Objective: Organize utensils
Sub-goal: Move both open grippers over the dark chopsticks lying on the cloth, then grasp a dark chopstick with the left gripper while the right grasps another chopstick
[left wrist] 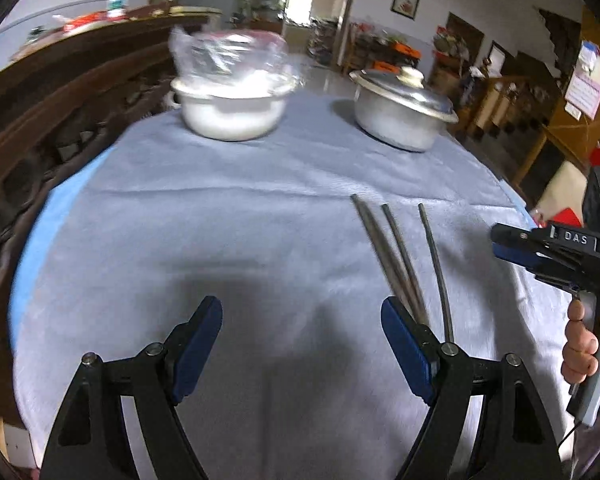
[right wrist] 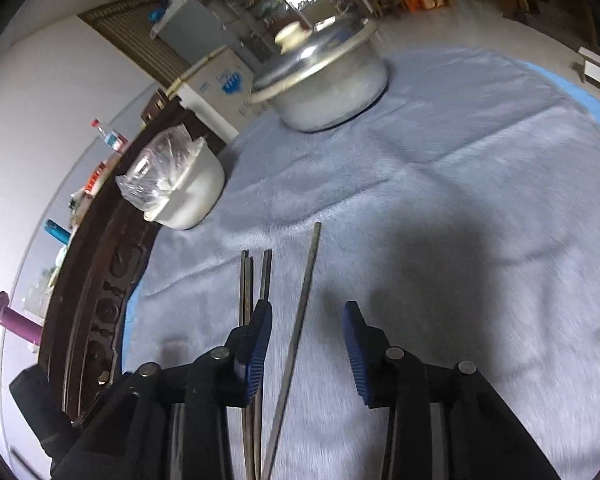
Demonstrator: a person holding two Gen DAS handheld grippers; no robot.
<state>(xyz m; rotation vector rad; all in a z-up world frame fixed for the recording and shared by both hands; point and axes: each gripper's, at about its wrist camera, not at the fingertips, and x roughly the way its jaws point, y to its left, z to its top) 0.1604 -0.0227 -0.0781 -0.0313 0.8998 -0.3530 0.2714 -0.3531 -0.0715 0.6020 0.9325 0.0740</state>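
The left gripper [left wrist: 302, 344] hung over the grey-blue cloth [left wrist: 228, 216] with its jaws spread wide and nothing between them. Just right of its right finger lay the dark chopsticks [left wrist: 404, 264] — loose on the cloth, a few side by side. In the right wrist view the right gripper [right wrist: 306, 344] stood partly open over the same sticks; one chopstick [right wrist: 300, 320] ran slantwise through the gap, touching neither pad, while the others lay at or under its left finger. A hand [left wrist: 584, 340] held that gripper's handle. At the far edge stood a white pot [left wrist: 230, 108] topped with clear plastic, and a lidded metal pot [left wrist: 402, 110].
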